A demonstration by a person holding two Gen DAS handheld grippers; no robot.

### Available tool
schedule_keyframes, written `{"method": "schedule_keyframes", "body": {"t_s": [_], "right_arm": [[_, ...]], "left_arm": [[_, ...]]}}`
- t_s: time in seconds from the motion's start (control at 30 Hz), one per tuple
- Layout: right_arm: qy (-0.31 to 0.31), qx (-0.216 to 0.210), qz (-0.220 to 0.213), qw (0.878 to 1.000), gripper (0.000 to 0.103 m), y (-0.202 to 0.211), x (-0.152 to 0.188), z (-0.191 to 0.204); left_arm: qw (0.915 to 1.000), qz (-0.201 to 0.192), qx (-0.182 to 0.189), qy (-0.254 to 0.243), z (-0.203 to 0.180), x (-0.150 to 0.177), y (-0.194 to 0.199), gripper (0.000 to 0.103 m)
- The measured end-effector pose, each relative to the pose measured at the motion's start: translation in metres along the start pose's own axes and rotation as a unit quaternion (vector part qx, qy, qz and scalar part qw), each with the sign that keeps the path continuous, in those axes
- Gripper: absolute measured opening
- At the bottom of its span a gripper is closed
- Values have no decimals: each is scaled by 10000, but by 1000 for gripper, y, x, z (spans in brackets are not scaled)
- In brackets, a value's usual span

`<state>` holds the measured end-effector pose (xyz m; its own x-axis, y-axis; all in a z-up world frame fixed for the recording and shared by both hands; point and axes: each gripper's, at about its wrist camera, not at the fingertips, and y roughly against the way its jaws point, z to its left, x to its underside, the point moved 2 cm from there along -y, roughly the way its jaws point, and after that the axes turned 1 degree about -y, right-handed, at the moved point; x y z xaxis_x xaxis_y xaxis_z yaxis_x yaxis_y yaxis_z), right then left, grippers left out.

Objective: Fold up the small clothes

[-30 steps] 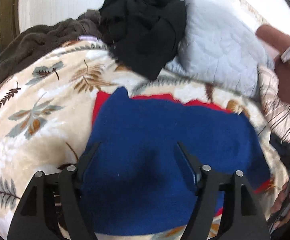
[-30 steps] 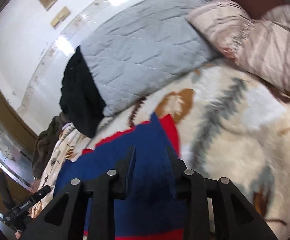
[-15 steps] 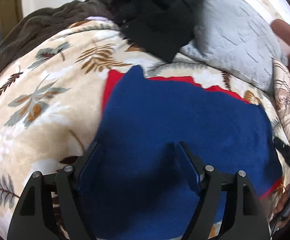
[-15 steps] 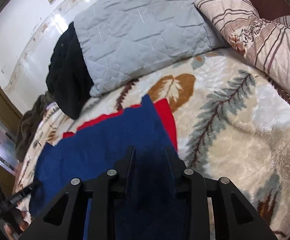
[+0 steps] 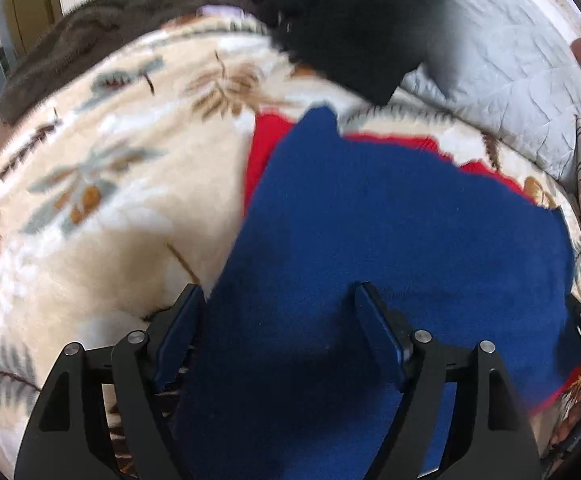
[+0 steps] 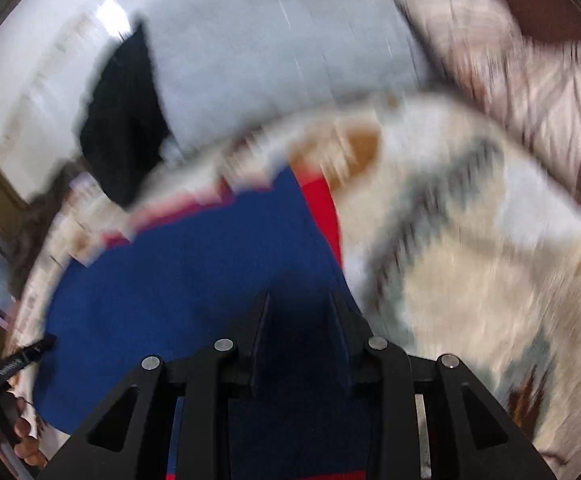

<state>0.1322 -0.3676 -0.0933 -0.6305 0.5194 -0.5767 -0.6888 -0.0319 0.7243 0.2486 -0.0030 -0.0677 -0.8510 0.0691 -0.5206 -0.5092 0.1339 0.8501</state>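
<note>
On the leaf-patterned blanket (image 5: 102, 216) my blue garment (image 5: 390, 240) with its red edge lies spread flat, filling the middle of the left wrist view from about six o'clock up to twelve. My left gripper (image 5: 276, 312) hangs over its near left edge with the jaws spreading wide; blue cloth lies under the gap, but the pads do not press it. At twelve o'clock sits a black garment (image 5: 350, 20), with a brown fuzzy throw (image 5: 102, 28) at ten and a grey quilted pillow (image 5: 502, 60) at two. In the blurred right wrist view, my right gripper (image 6: 299, 312) has its jaws narrowly apart over the garment's right side, dark cloth between them; I cannot tell whether they pinch it. A striped pillow (image 6: 530, 92) lies at two o'clock.
</note>
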Motion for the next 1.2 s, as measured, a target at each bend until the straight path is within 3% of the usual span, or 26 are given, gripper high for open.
{"method": "schedule_keyframes", "body": {"t_s": [0.17, 0.23, 0.33, 0.43, 0.53, 0.67, 0.9, 1.2], "right_arm": [[124, 13, -598, 9981, 32, 31, 1, 15], [280, -8, -658, 9974, 39, 40, 7, 25], [358, -37, -464, 9983, 42, 36, 18, 32], [477, 250, -83, 9985, 42, 19, 31, 33], [604, 376, -217, 9972, 43, 27, 34, 40], [606, 243, -377, 9972, 43, 37, 43, 52], [907, 276, -352, 9949, 44, 39, 59, 70], [677, 234, -365, 9968, 45, 36, 55, 63]], "left_arm": [[10000, -48, 44, 70, 3, -2, 8, 78], [10000, -9, 51, 77, 3, 0, 8, 79], [9998, 45, 111, 151, 3, 0, 9, 78], [9998, 72, 129, 150, 6, -2, 8, 78], [9996, 90, 153, 196, 10, -1, 10, 78], [9998, 53, 35, 192, 14, -2, 13, 78], [9995, 112, -5, 308, 23, -3, 13, 78], [9995, 99, -123, 283, 23, -5, 9, 78]]}}
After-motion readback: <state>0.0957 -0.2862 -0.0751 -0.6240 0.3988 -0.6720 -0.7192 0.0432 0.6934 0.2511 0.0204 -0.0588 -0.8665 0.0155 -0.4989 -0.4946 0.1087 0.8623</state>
